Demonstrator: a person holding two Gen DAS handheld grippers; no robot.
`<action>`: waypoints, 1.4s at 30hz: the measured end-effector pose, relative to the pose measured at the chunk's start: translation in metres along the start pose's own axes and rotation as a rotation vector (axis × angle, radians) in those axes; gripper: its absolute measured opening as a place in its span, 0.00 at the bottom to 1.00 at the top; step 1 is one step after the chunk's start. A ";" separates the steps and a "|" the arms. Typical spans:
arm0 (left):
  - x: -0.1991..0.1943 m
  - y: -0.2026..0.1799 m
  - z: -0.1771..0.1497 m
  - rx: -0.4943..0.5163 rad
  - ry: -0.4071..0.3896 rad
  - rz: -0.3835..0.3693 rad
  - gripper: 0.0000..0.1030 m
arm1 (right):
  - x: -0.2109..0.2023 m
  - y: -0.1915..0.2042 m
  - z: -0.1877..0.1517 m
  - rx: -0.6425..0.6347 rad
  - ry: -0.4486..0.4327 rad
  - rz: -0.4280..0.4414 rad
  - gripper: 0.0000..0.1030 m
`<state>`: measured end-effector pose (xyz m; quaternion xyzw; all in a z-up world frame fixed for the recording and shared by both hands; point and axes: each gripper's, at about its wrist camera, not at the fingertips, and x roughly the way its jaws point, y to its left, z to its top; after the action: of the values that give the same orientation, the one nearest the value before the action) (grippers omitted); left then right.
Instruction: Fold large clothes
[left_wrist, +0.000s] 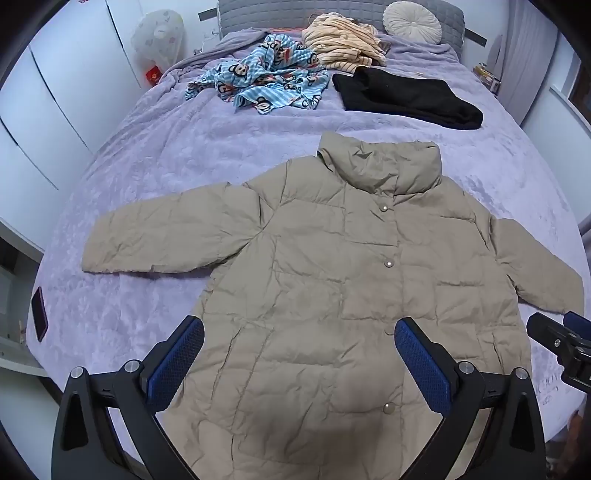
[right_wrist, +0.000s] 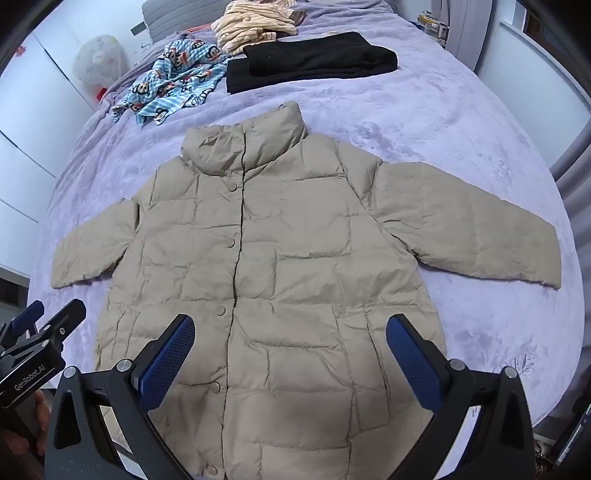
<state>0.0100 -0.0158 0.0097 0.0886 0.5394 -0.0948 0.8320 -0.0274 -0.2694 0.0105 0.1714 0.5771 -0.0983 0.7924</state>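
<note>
- Blue-padded left tongs (left_wrist: 299, 354) sit nearest the left wrist camera, spread as wide as they go and holding nothing; both pads hang above the lower front of the jacket.
- Right tongs (right_wrist: 290, 350) stand just as wide in the right wrist view, also with nothing between the pads, over the jacket's lower right half.
- Each pair shows at the edge of the other's view: the right tongs at the right border, the left tongs at the left border with part of a hand (right_wrist: 38, 413) on the handle below them.
- Under both lies the beige quilted jacket (left_wrist: 332, 266), the task's garment, spread flat and front-up on the bed (left_wrist: 166, 177), hem at the near edge, stand-up collar (left_wrist: 384, 162) pointing far.
- Its front is closed with a row of snap buttons (left_wrist: 388, 263) running down the middle.
- Both sleeves stretch out sideways, left sleeve (left_wrist: 162, 236) and right sleeve (right_wrist: 476, 236), each lying flat on the lilac plush bedcover.
- A dark phone (left_wrist: 39, 314) rests on the cover at the near left edge, well apart from the jacket.
- Farther up the bed, beyond the collar, lies a folded black garment (left_wrist: 406, 98).
- Left of it sits a crumpled blue cartoon-print cloth (left_wrist: 266, 79), and behind both a heap of cream striped clothing (left_wrist: 343, 40).
- At the far end a round white cushion (left_wrist: 412, 20) leans against the grey quilted headboard (left_wrist: 258, 14).
</note>
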 end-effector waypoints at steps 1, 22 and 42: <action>0.000 0.000 0.000 -0.001 0.001 0.001 1.00 | 0.000 0.000 0.000 0.000 0.000 0.000 1.00; 0.001 0.001 -0.003 -0.006 0.007 0.006 1.00 | 0.000 -0.002 0.001 -0.001 0.000 0.001 1.00; 0.000 -0.001 -0.002 -0.006 0.007 0.007 1.00 | -0.001 -0.005 0.001 -0.001 0.000 0.002 1.00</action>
<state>0.0081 -0.0160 0.0090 0.0881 0.5425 -0.0900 0.8306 -0.0282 -0.2744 0.0106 0.1714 0.5771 -0.0973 0.7925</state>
